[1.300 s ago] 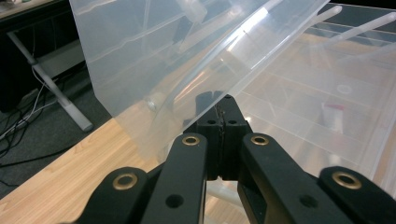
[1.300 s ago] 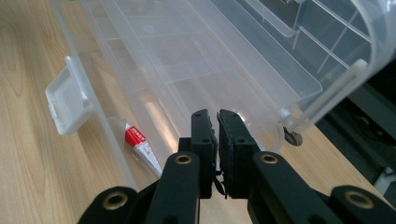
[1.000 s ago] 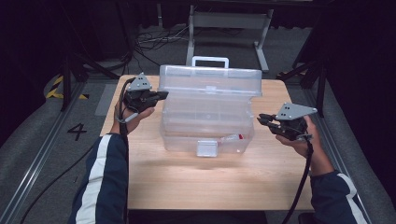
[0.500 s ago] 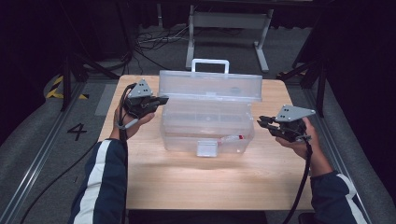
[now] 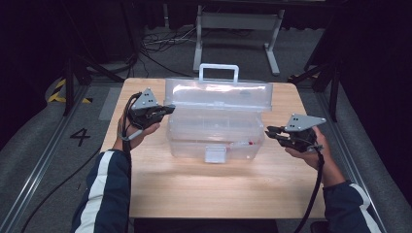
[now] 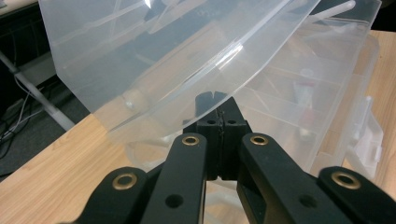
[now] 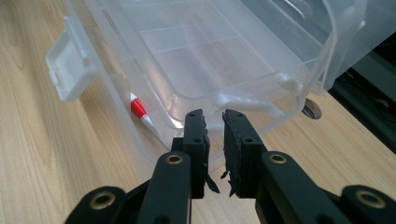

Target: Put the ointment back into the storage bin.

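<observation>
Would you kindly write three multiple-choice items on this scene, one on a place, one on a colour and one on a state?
1. Where does the box stand?
A. on the table
B. on the floor
C. on a shelf

2. What colour is the small thing inside the box, near its front?
A. blue
B. green
C. red and white

3. How is the lid?
A. latched shut
B. raised
C. lying off beside the box

Answers:
1 A: the high view shows the box on the table, between the left gripper and the right gripper.
2 C: the right gripper view shows a red-and-white piece through the wall.
3 B: the lid stands up behind the open tray.
</observation>
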Available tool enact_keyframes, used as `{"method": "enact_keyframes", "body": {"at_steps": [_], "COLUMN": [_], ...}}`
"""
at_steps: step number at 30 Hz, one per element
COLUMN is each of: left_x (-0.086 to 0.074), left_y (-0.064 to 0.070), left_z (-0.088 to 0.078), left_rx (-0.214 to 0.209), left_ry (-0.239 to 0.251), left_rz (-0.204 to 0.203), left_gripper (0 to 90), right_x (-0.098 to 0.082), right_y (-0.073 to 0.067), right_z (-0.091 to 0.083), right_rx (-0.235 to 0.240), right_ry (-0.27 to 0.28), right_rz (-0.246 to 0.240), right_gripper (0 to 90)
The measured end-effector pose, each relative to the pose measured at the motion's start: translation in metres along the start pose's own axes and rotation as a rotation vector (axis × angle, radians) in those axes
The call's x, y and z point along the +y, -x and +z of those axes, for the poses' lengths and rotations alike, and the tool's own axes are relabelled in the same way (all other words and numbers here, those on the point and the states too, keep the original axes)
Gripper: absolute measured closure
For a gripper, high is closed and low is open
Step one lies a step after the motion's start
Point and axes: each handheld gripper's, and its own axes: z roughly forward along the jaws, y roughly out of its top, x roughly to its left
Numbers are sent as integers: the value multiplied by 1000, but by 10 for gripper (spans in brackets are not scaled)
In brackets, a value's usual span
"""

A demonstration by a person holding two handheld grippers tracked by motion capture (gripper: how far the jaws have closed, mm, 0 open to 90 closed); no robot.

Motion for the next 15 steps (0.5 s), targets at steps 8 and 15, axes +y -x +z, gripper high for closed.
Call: {"method": "enact_keyframes", "body": {"at_steps": [8,15], "left_x": [-4,-7], "left_y": [-1,2], "left_z": [0,-1], "left_rx": [-15,-6], "left_ry": [-2,-7], "left_rz": [12,25], "left_gripper": [900,900], "right_x": [-3,-5], "right_y": [-3,-6], "right_z": [0,3], "right_rx": [19,26], "right_ry": [-10,-33], "right_rz": [1,-6], "right_gripper": [805,800]}}
